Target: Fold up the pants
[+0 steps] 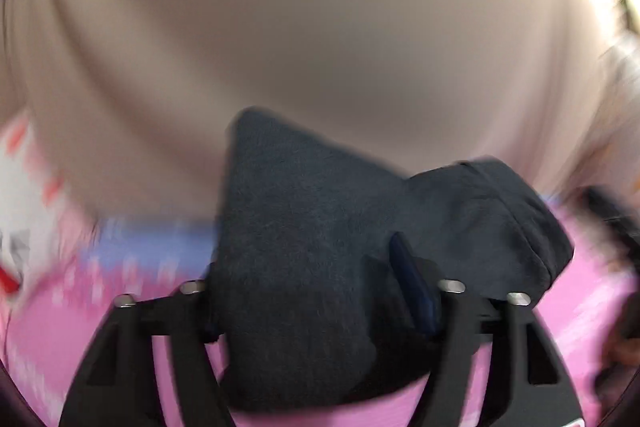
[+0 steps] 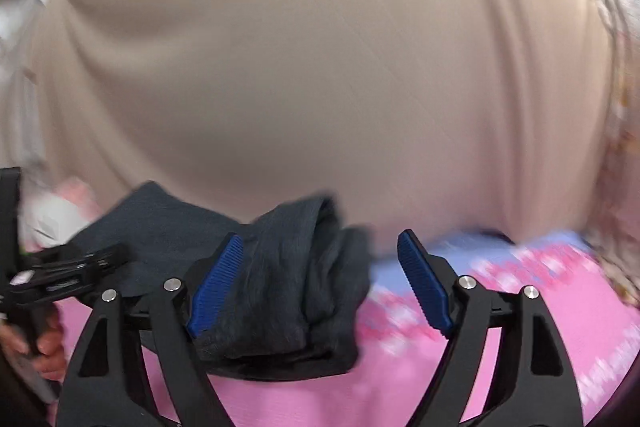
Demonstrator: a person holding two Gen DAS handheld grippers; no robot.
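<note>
The dark grey pants (image 1: 304,247) lie bunched in folds on a pink patterned cover (image 1: 80,339). My left gripper (image 1: 320,291) is open, and the fabric lies between and over its fingers, hiding the left pad; the right blue pad (image 1: 412,283) shows. In the right wrist view the pants (image 2: 280,287) lie between the wide-open fingers of my right gripper (image 2: 320,283), resting against the left blue pad (image 2: 216,287). The left gripper (image 2: 60,275) shows at the left, over the cloth.
The person's beige garment (image 2: 320,67) fills the upper part of both views, close behind the pants. The pink cover (image 2: 520,327) has a blue and white patterned band (image 2: 460,255). A hand (image 2: 44,347) holds the left gripper's handle.
</note>
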